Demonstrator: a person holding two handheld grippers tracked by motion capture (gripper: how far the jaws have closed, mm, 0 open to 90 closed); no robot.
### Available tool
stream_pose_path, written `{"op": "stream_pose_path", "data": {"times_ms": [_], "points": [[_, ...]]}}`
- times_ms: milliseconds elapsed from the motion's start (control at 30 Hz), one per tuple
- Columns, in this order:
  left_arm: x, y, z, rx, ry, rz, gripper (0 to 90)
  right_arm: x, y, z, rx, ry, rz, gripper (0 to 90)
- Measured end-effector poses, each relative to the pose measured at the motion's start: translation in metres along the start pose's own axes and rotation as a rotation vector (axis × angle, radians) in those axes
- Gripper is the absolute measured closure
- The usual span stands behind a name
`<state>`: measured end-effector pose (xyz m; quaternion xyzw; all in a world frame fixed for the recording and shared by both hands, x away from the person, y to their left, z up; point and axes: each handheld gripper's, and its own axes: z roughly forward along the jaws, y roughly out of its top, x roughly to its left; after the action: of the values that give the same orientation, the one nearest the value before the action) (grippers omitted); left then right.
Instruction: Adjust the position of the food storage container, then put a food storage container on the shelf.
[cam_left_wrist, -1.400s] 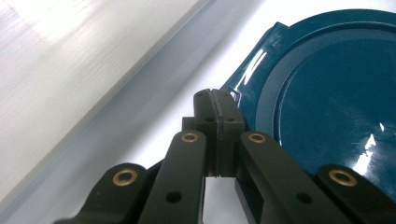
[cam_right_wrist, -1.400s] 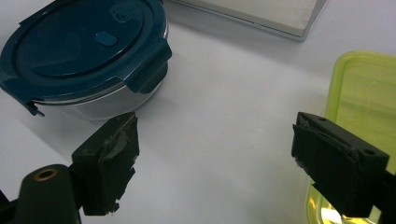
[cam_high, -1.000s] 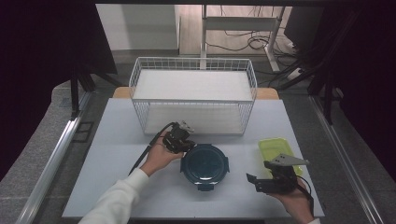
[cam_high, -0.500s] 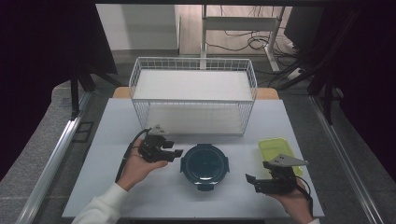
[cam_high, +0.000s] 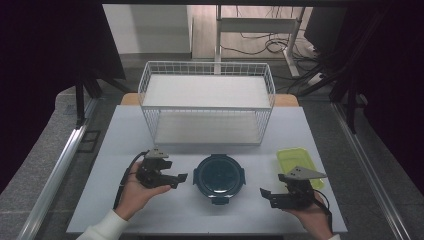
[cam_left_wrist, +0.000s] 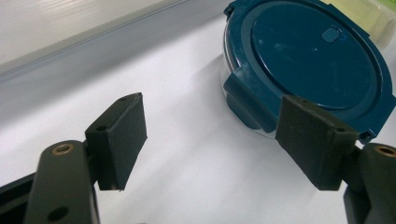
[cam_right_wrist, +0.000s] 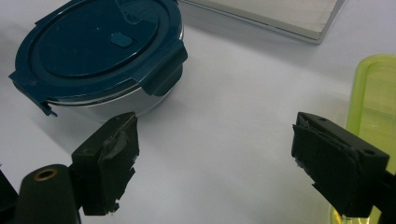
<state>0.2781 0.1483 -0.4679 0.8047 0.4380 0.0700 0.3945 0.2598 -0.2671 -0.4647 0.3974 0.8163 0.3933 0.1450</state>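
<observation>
**Round blue container sits between two grippers**

The round blue container (cam_high: 219, 174) stands upright mid-desk (cam_high: 200, 210), lid on, no long axis, one latch tab toward the person. Behind it is one wire basket (cam_high: 207, 102); to its right, one yellow-green container (cam_high: 295, 159). One left gripper (cam_high: 172, 180) and one right gripper (cam_high: 267, 196) flank it, fingers apart, holding nothing.

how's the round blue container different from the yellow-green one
The round dark-blue lidded container sits mid-table between the two grippers; the rectangular yellow-green plastic container lies at the table's right side, partly behind the right gripper.

The blue one's lid is opaque with latch flaps over a clear body; the yellow-green one looks translucent and shows no latches.

Both rest on the white table, untouched.
</observation>
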Motion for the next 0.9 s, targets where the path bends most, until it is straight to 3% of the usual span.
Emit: {"op": "stream_pose_path", "data": {"times_ms": [200, 300, 567, 667, 900], "points": [[-0.001, -0.002, -0.001, -0.017, 0.007, -0.011, 23.7, -0.001, 0.001, 0.0, -0.012, -0.005, 0.012, 14.4], [-0.002, -0.004, -0.003, -0.018, -0.001, -0.025, 21.5, -0.002, 0.004, 0.002, -0.024, 0.013, 0.043, 13.4], [-0.005, 0.0, -0.002, -0.032, -0.065, -0.067, 12.5, -0.002, 0.008, 0.002, -0.032, 0.066, 0.107, 12.5], [-0.004, 0.003, 0.0, -0.041, -0.103, -0.118, 11.3, -0.001, 0.011, 0.001, -0.037, 0.086, 0.134, 12.3], [-0.002, 0.007, 0.012, -0.034, -0.143, -0.211, 10.6, 0.005, 0.027, 0.012, -0.016, 0.14, 0.199, 11.0]]}}
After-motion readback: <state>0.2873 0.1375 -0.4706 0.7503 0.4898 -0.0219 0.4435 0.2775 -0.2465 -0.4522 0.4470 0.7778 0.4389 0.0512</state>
